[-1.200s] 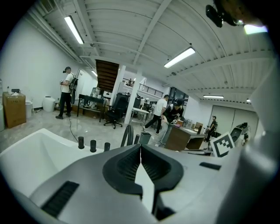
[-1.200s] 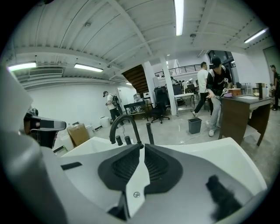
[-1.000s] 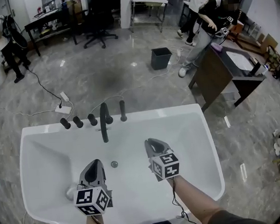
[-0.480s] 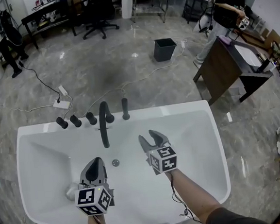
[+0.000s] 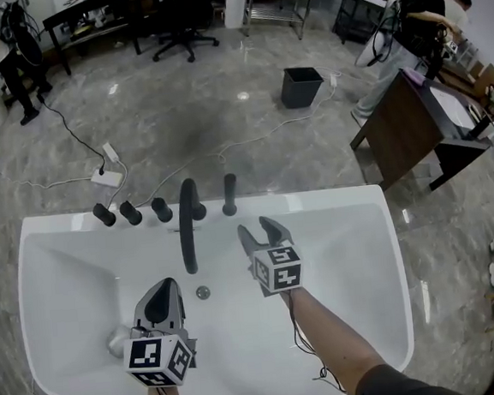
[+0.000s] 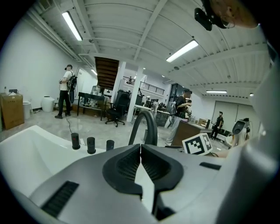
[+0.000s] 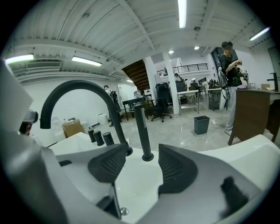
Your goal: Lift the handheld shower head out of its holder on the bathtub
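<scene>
The handheld shower head (image 5: pixel 229 194) is a slim black stick that stands upright in its holder on the far rim of the white bathtub (image 5: pixel 333 198). In the right gripper view the shower head (image 7: pixel 141 131) rises just beyond the gap between the jaws. My right gripper (image 5: pixel 258 229) hangs over the tub a little short of it. Its jaws are opening, and nothing is between the right gripper's (image 7: pixel 142 151) pads. My left gripper (image 5: pixel 160 300) is lower and nearer, over the tub's left half. The left gripper (image 6: pixel 140 151) is shut and empty.
A black arched spout (image 5: pixel 187 228) and three black knobs (image 5: pixel 131 213) stand left of the shower head. The drain (image 5: pixel 203 292) lies between my grippers. Beyond the tub are cables, a power strip (image 5: pixel 107 174), a dark bin (image 5: pixel 302 86), a wooden desk (image 5: pixel 404 131) and people.
My right gripper went from shut to wide open and moved toward the far rim and the shower head. The left gripper sank slightly and stayed shut.
</scene>
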`<state>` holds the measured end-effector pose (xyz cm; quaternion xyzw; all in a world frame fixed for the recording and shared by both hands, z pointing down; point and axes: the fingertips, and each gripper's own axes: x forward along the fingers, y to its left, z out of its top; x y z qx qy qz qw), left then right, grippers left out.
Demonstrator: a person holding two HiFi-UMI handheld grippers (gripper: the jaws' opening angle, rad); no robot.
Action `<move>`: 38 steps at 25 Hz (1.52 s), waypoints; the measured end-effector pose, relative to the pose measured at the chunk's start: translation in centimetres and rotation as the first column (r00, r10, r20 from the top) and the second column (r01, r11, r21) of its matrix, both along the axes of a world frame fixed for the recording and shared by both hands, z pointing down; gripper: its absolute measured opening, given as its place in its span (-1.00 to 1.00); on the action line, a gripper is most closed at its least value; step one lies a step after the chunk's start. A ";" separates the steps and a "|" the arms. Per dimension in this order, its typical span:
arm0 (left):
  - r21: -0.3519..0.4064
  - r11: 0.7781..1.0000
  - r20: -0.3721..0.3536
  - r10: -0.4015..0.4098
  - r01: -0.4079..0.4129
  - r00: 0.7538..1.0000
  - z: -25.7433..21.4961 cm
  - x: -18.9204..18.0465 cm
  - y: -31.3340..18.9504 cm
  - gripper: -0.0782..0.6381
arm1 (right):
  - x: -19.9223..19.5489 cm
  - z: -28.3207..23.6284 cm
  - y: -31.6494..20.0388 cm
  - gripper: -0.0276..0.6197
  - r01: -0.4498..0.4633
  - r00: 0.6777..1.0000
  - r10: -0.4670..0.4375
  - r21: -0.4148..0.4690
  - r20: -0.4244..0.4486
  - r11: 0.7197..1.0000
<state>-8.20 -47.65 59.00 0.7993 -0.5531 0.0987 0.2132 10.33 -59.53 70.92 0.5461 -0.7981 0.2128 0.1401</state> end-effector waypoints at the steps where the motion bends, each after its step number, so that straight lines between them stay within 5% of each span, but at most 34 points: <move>1: 0.002 1.000 0.000 -0.004 0.004 1.000 0.3 -0.1 -0.2 -0.74 | -0.1 0.2 -0.6 -0.24 0.004 1.000 -0.004 0.004 -0.012 1.000; 10: -0.007 1.000 -0.005 -0.008 0.007 1.000 2.7 -0.1 -1.4 -0.74 | -1.7 1.2 -6.2 -0.15 0.032 0.986 -0.012 0.121 -0.164 0.992; 29: -0.012 0.999 -0.040 -0.033 0.033 0.999 4.3 -2.2 -1.9 -0.74 | -4.9 4.7 -10.6 -0.17 0.093 0.969 -0.069 0.093 -0.237 0.991; 32: -0.018 0.999 -0.033 -0.037 0.036 0.999 4.6 -2.0 -1.6 -0.74 | -4.4 4.7 -10.9 -0.45 0.081 0.969 -0.061 0.077 -0.238 0.994; 38: -0.025 0.998 -0.025 -0.049 0.049 0.998 4.6 -2.2 -1.0 -0.74 | -3.9 4.4 -10.5 -0.47 0.061 0.972 -0.044 0.066 -0.230 0.996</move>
